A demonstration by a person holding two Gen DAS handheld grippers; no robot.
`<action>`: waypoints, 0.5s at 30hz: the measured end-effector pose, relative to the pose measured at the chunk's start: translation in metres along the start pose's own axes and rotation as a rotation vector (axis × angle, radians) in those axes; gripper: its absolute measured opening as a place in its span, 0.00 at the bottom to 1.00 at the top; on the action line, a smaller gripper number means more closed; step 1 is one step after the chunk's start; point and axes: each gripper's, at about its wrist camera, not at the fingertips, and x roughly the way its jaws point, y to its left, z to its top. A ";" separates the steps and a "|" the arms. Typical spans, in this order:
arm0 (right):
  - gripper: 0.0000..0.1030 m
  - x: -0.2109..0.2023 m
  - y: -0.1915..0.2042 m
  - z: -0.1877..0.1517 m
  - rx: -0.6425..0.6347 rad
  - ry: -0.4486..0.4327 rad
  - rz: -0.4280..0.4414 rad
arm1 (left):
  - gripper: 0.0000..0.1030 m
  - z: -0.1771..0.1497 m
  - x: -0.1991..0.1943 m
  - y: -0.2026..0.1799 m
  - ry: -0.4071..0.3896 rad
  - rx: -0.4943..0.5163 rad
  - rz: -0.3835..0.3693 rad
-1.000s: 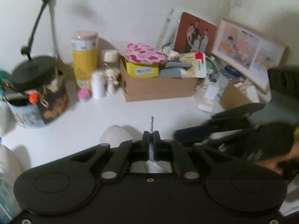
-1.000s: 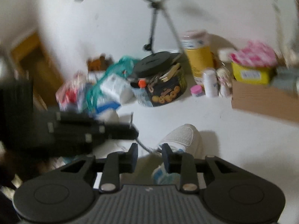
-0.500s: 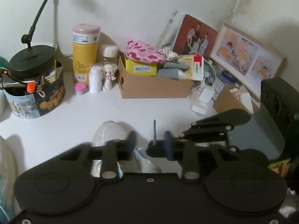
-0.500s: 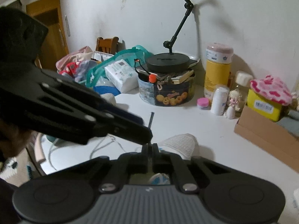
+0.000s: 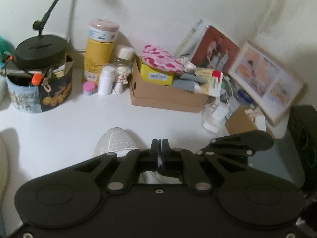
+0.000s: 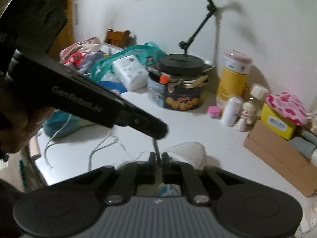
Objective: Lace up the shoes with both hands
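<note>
The left gripper (image 5: 159,151) is seen pinched shut on the dark tip of the lace (image 6: 156,148); the white shoe (image 5: 116,141) sits toe-out on the surface (image 5: 59,123) under both tools. The right gripper (image 6: 158,158) is opening, lace tip between its fingers (image 6: 152,157) but unpressed. The lace is judged limp and light, best taken at its stiff tip.

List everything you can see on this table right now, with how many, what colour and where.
shoe: one, white, near table edge, under both grippers
lace: one, white, loose on table left of the shoe; its dark tip rises between the right fingers into the left gripper's tip
cookie tin: one, dark printed, back left, black lamp base on top
canister: one, yellow with pink lid, by the wall
small bottle: one, white, before the canister
cardboard box: one, brown, back centre
framed pictures: two, leaning at right
left gripper: black, shut on the lace tip
right gripper: black, fingers opening around the lace tip
</note>
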 end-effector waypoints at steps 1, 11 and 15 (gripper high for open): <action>0.22 0.000 0.000 0.002 0.004 -0.006 0.001 | 0.01 0.000 0.000 0.001 0.000 -0.006 -0.003; 0.04 0.003 0.002 0.008 -0.029 -0.024 0.022 | 0.01 0.002 0.001 -0.001 0.004 -0.027 -0.012; 0.03 0.004 0.000 0.007 -0.021 -0.012 0.025 | 0.17 0.004 -0.003 0.000 0.009 -0.016 0.012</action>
